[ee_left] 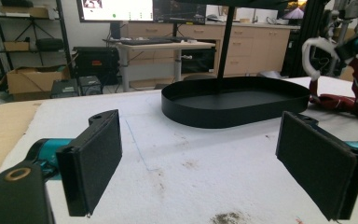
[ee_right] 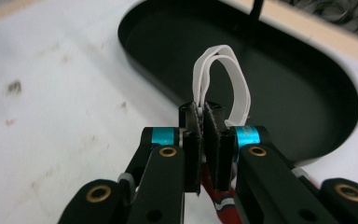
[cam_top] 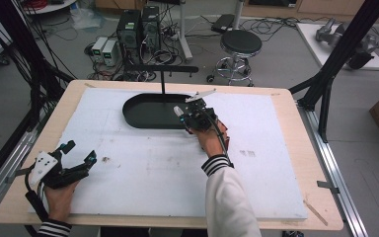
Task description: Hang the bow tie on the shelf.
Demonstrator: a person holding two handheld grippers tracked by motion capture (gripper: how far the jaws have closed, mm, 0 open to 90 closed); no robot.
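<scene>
A black oval tray lies at the back middle of the white foam board. My right gripper hovers at the tray's right rim, shut on a white looped band. The loop sticks up past the fingertips over the tray. A red patterned strap hangs below the jaws. In the left gripper view the white loop and red strap appear far right beside the tray. My left gripper rests low at the board's front left, open, its pads wide apart with nothing between them.
A thin black pole rises from the tray's back edge with a crossbar on top. The foam board covers most of the wooden table. A stool and computers stand on the floor beyond.
</scene>
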